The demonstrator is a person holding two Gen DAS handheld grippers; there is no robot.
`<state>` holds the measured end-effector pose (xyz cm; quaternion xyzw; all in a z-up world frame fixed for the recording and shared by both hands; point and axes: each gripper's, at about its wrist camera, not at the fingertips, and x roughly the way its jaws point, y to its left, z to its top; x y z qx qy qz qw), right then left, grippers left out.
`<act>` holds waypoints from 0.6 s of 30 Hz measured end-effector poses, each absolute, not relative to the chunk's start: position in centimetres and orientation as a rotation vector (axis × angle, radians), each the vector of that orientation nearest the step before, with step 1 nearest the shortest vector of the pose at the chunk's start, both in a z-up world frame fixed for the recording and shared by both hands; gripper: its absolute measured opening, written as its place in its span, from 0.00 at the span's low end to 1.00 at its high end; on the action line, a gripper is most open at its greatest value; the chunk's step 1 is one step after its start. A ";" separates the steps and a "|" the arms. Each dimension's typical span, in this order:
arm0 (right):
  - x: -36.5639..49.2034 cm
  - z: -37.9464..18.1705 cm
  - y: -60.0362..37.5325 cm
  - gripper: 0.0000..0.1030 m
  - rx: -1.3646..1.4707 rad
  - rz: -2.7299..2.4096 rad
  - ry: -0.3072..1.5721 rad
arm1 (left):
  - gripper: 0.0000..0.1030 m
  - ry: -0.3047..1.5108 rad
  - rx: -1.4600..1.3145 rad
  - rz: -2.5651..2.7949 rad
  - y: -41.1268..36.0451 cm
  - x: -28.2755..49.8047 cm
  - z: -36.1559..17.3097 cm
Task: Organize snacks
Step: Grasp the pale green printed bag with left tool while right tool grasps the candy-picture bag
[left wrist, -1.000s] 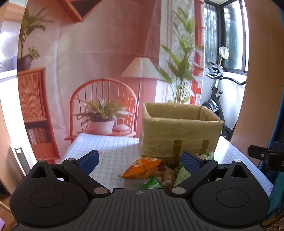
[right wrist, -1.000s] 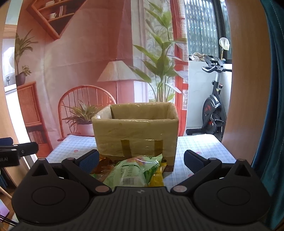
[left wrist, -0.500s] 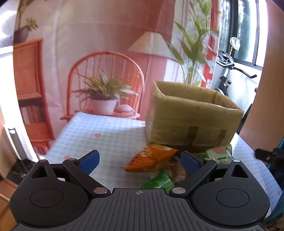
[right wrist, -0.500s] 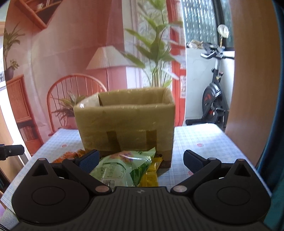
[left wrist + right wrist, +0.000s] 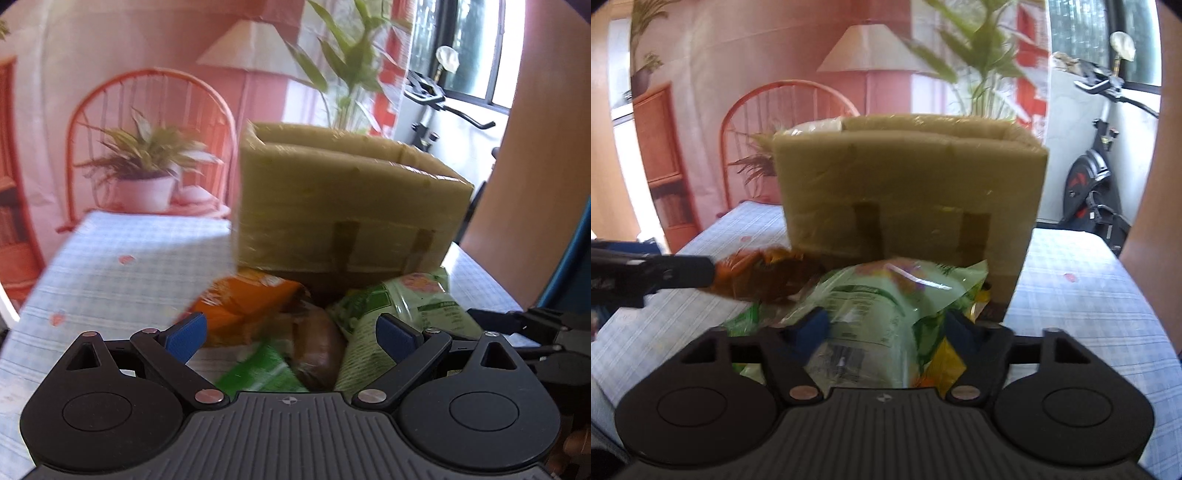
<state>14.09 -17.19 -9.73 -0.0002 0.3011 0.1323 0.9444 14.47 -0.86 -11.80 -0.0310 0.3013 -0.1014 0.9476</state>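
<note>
A taped cardboard box stands on the checked tablecloth, with a pile of snacks at its near side. My left gripper is open just above an orange bag, a brown packet and a bright green packet. My right gripper has its jaws closing around a pale green bag; the pads stand at the bag's sides and no squeeze shows. A yellow packet lies under that bag.
The table runs left and right of the box. Behind it hangs a printed backdrop with a chair and lamp. An exercise bike stands at the far right. Each gripper's finger shows in the other's view.
Both grippers have come down and forward to the snack pile. The right gripper's fingers have moved in from wide open to the sides of the pale green bag. The left fingers stay wide.
</note>
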 end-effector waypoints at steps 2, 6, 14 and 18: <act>13.8 -10.3 -17.6 0.50 0.007 0.276 0.624 | 0.96 0.621 -0.078 -0.241 -1.2 14.9 -12.4; 13.2 -11.5 -18.9 0.47 0.047 0.303 0.648 | 0.96 0.636 -0.092 -0.311 -2.2 15.5 -13.4; 12.4 -12.2 -20.2 0.43 0.100 0.320 0.665 | 0.80 0.690 -0.125 -0.464 -4.6 17.2 -15.6; 12.5 -12.2 -20.3 0.43 0.113 0.323 0.664 | 0.70 0.742 -0.169 -0.489 -4.8 18.5 -17.2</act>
